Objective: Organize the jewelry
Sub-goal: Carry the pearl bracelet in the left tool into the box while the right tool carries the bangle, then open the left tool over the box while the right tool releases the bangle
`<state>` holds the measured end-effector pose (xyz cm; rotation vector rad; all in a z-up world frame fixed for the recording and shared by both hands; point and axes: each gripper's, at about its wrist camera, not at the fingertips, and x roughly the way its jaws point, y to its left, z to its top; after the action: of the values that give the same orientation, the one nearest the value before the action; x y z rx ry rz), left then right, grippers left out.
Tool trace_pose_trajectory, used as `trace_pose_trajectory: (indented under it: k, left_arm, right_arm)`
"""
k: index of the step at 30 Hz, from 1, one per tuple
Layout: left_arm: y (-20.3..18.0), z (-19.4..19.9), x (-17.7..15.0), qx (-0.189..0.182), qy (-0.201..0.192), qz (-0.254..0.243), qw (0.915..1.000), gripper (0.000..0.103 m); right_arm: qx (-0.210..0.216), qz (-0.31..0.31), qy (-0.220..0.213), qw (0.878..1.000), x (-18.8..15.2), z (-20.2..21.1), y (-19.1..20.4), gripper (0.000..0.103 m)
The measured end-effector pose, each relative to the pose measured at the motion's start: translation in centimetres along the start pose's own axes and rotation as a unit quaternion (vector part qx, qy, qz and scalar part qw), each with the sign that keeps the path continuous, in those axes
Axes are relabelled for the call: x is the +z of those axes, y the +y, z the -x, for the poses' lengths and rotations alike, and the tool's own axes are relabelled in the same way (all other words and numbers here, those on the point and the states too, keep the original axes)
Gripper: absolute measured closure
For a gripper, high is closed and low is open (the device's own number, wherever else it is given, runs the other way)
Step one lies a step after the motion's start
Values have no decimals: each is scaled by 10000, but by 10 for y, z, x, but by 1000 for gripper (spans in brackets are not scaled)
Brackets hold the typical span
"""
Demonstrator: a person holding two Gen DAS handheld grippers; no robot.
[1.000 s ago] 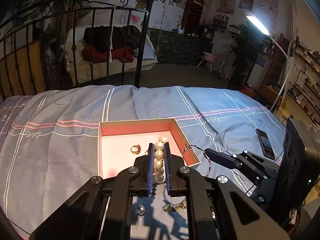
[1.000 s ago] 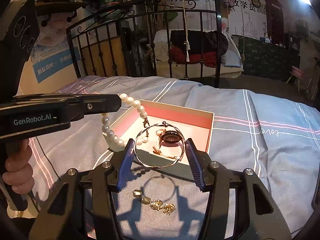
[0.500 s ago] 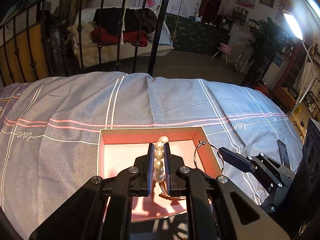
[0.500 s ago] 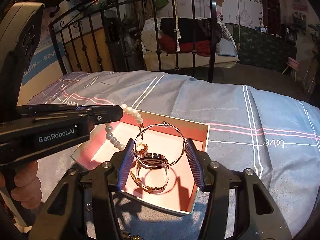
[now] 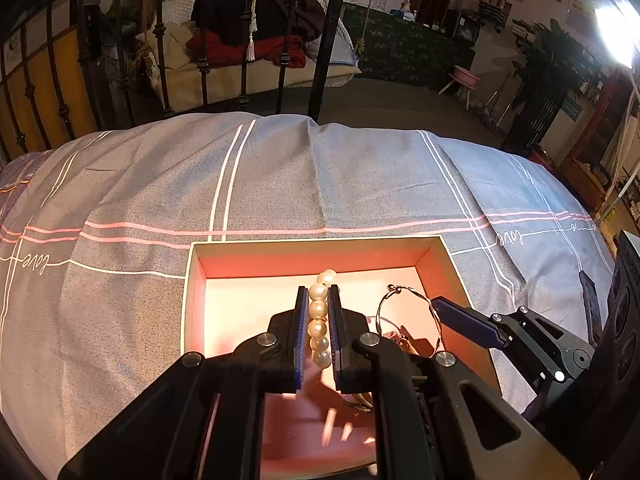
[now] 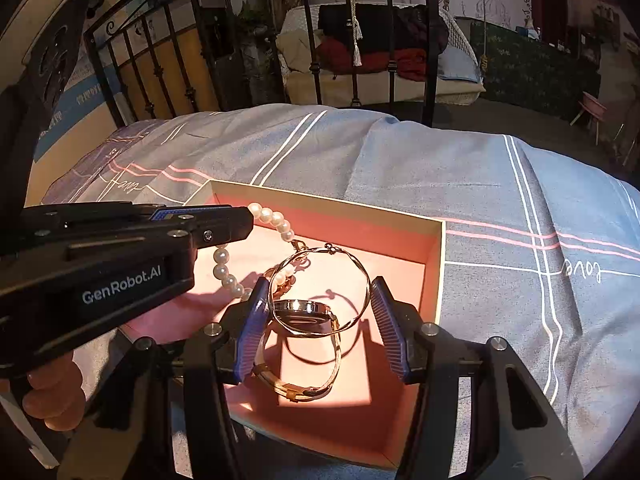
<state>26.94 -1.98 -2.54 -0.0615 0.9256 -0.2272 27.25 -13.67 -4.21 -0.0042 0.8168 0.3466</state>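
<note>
A pink open box [image 5: 320,254] [image 6: 434,256] lies on the grey striped bedspread. My left gripper [image 5: 318,334] is shut on a pearl bracelet [image 5: 318,312] and holds it over the box; the pearls hang from it in the right wrist view [image 6: 276,220]. My right gripper [image 6: 320,308] holds a thin silver bangle [image 6: 362,270] between its blue fingers, just above the box floor; the bangle also shows in the left wrist view [image 5: 434,312]. A gold-strapped watch [image 6: 308,314] lies in the box under the bangle.
The bedspread [image 5: 280,184] slopes away on all sides of the box. A black iron bed rail [image 5: 280,40] stands behind. A dark phone [image 5: 590,300] lies on the bed at the right. A bright lamp [image 5: 618,36] glares at top right.
Both grippers have moved forward over the box and lower, carrying the pearls and the bangle. The loose earrings on the bedspread have dropped out of view.
</note>
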Motion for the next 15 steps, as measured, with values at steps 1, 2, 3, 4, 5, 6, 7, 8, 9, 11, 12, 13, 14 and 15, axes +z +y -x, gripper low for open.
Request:
trace_pose_trajectory:
  k: [1, 2, 3, 4, 5, 6, 7, 8, 9, 11, 12, 13, 14, 15]
  left_arm:
    - [0, -1, 0, 12, 13, -1, 10000, 94]
    - [0, -3, -1, 22, 32, -5, 10000, 94]
    - [0, -3, -2, 35, 51, -7, 10000, 94]
    - [-1, -4, -2, 49, 62, -8, 10000, 94]
    - [-1, -5, -2, 58, 70, -18, 10000, 94]
    - [-1, -5, -2, 74, 74, -29, 9999, 94]
    - [-2, -5, -2, 87, 72, -44, 9999, 94]
    - [-2, -6, -2, 99, 77, -63, 9999, 94]
    - [-3, -7, -2, 110, 78, -82, 9999, 94]
    - [-4, -8, -2, 139, 99, -111, 9998, 94]
    - [-4, -8, -2, 142, 113, -109, 9998, 94]
    - [-4, -9, -2, 153, 122, -119, 9997, 94]
    - [-4, -9, -2, 174, 125, -127, 9997, 93]
    - [-4, -8, -2, 185, 122, -127, 9997, 93]
  right_arm:
    - [13, 0, 19, 10000, 0, -1, 0, 51]
    - [25, 1, 26, 10000, -1, -2, 0, 51]
    - [25, 4, 35, 10000, -1, -3, 0, 51]
    - [34, 3, 44, 10000, -1, -3, 0, 51]
    - [39, -2, 49, 10000, -1, -3, -1, 51]
    - [40, -6, 52, 10000, -1, -3, 0, 51]
    - [40, -4, 59, 10000, -1, -3, 0, 50]
    - [41, -1, 72, 10000, -2, -3, 0, 50]
    - [37, -3, 83, 10000, -2, -4, 0, 50]
    - [39, -11, 99, 9999, -3, -4, 1, 50]
    - [31, -14, 98, 9999, -3, -4, 1, 50]
    - [36, -15, 90, 10000, -3, -4, 1, 50]
    - [54, -18, 85, 9999, -4, -3, 1, 50]
    - [61, -11, 69, 10000, -4, -2, 1, 50]
